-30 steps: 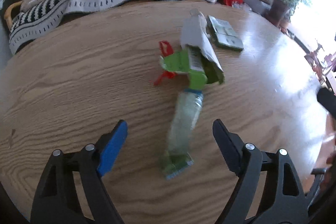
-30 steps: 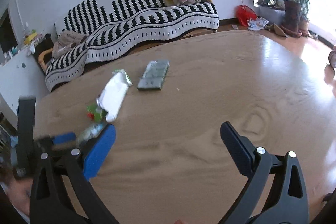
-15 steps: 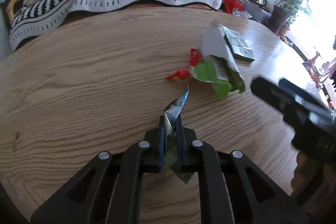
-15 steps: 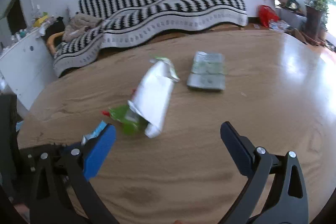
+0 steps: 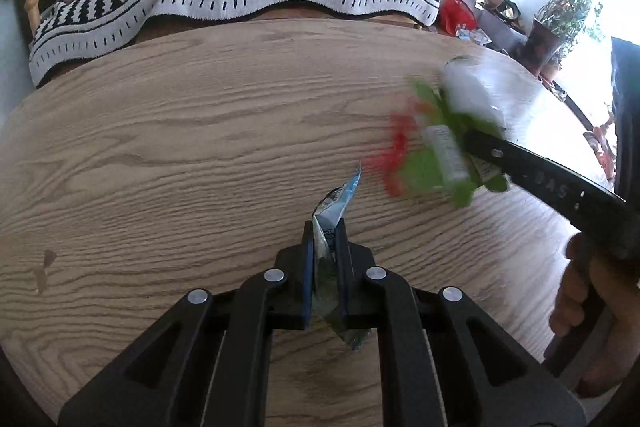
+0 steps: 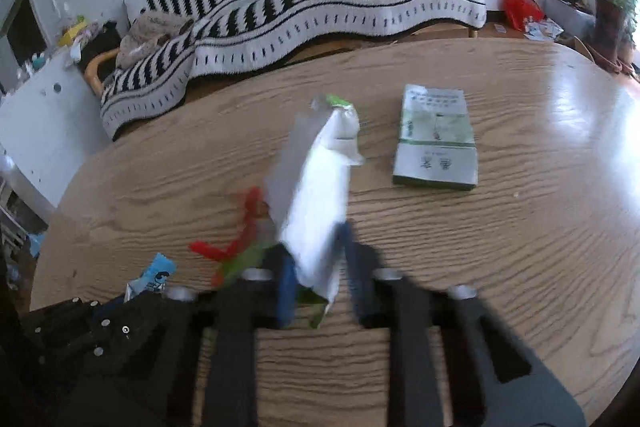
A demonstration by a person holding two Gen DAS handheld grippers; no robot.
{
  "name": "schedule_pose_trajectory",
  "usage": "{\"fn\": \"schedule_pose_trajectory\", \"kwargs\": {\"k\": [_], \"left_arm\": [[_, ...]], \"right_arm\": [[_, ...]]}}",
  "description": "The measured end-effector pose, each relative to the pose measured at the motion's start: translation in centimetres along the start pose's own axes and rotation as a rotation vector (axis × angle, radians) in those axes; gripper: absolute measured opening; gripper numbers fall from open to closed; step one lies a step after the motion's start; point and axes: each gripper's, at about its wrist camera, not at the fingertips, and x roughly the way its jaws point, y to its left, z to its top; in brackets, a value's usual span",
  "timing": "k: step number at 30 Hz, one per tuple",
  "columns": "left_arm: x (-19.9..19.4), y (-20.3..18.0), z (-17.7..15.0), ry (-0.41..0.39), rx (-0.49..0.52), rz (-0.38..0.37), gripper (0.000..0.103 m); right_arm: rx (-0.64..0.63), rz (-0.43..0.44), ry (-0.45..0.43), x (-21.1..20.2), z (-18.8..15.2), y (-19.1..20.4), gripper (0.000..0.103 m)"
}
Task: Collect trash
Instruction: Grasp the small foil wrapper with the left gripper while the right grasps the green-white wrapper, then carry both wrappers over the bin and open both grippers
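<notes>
Two light, crinkly wrappers: we are clamping the blue wrapper (image 5: 334, 205) in the left hand-held gripper (image 5: 325, 259), and the right hand-held gripper (image 6: 316, 267) is closing on the white-green wrapper's (image 6: 320, 203) lower end, above the surface (image 5: 160, 147).

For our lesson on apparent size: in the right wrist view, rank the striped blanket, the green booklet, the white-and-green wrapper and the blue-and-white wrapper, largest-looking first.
1. striped blanket, though it lies farthest away.
2. white-and-green wrapper and green booklet: similar, and the wrapper is blurred and nearer, so unranked.
3. blue-and-white wrapper, partly hidden.
</notes>
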Motion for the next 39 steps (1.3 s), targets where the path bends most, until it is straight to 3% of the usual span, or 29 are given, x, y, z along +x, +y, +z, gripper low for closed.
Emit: {"fn": "schedule_pose_trajectory", "kwargs": {"k": [13, 20, 31, 39], "left_arm": [[-0.9, -0.1, 0.1, -0.012, -0.017, -0.022, 0.008], [-3.5, -1.5, -0.6, -0.052, -0.008, -0.048, 0.008], [-11.9, -13.6, -3.3, -0.115, 0.15, -0.181, 0.008], [-12.5, -23.6, -10.4, 0.006, 0.269, -0.31, 0.008]], "right_arm": [[0.013, -0.041, -0.044, -2.2, -1.6, -0.6, 0.003], [-0.007, -0.045, -0.08, -6.4, -2.3, -0.5, 0.003], [0.053, -0.169, -0.195, -21.0, -6.7, -7.4, 0.003], [0.128, -0.248, -0.238, -29.7, -12.2, -13.4, 0.004]]}}
